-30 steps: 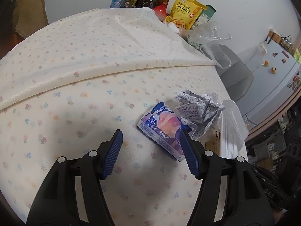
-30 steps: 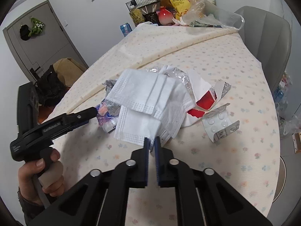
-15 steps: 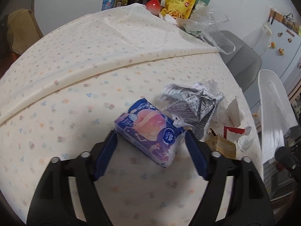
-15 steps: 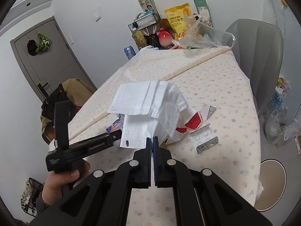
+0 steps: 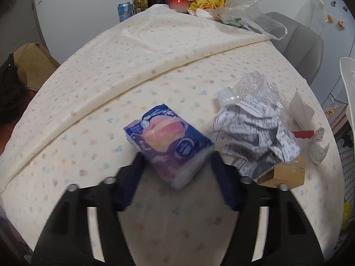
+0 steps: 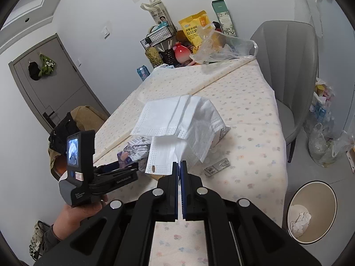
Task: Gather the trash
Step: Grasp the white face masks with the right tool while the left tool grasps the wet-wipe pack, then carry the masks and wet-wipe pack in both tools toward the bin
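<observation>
My left gripper is open, its blue-padded fingers on either side of a blue and pink tissue pack lying on the flowered tablecloth. Right of the pack lie a crumpled printed paper, a crushed clear plastic bottle and a small cardboard box. My right gripper is shut on white face masks and holds them lifted above the table. The left gripper also shows in the right wrist view. A blister pack lies on the table.
A beige waste bin with white paper in it stands on the floor at the lower right. A grey chair stands at the table's right side. Snack bags, a red vase, a can and a wire basket crowd the far end.
My left gripper moved forward until its fingers came around the tissue pack. My right gripper lifted the masks up and back from the trash pile, bringing the waste bin into view.
</observation>
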Action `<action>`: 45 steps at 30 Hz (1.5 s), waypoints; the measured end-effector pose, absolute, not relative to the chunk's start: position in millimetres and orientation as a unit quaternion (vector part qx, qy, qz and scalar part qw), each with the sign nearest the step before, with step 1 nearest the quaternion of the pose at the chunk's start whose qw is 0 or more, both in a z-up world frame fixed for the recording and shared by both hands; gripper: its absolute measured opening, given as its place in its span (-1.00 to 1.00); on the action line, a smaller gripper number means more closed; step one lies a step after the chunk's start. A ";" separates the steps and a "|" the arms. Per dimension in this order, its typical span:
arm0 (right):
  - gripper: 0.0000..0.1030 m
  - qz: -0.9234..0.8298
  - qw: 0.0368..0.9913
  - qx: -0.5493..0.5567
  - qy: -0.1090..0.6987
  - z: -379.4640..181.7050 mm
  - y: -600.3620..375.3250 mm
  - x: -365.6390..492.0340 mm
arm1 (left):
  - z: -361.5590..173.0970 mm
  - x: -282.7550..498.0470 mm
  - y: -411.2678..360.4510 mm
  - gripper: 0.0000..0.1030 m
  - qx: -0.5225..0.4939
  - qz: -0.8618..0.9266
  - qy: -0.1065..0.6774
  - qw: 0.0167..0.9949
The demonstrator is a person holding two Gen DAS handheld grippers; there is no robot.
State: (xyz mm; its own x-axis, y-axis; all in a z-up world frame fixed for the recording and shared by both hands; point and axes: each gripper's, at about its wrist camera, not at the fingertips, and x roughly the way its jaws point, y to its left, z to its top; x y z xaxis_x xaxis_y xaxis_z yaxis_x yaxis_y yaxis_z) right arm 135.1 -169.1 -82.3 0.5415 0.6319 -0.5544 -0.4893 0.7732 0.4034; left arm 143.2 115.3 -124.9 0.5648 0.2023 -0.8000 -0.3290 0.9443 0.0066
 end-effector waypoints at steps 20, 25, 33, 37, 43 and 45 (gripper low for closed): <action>-0.95 0.304 0.884 0.101 0.339 -72.0 -186.3 123.1 | -54.6 83.0 128.6 -0.76 -0.152 0.079 0.341 0.925; -0.95 0.294 0.889 0.118 0.332 -70.9 -211.3 123.1 | -39.5 91.7 98.2 -0.76 -0.141 0.052 0.334 0.930; -0.95 0.254 0.899 0.133 0.331 -72.2 -258.1 125.0 | -26.0 116.1 35.3 -0.76 -0.114 -0.010 0.327 0.938; -0.95 0.233 0.905 0.139 0.329 -73.9 -281.0 123.7 | -26.6 130.6 5.2 -0.76 -0.099 -0.040 0.333 0.937; -0.95 0.199 0.908 0.152 0.335 -84.5 -315.8 126.1 | -30.7 149.0 -37.8 -0.76 -0.078 -0.077 0.346 0.932; -0.95 0.188 0.908 0.158 0.339 -89.5 -327.6 127.9 | -33.4 156.5 -50.0 -0.76 -0.073 -0.086 0.351 0.929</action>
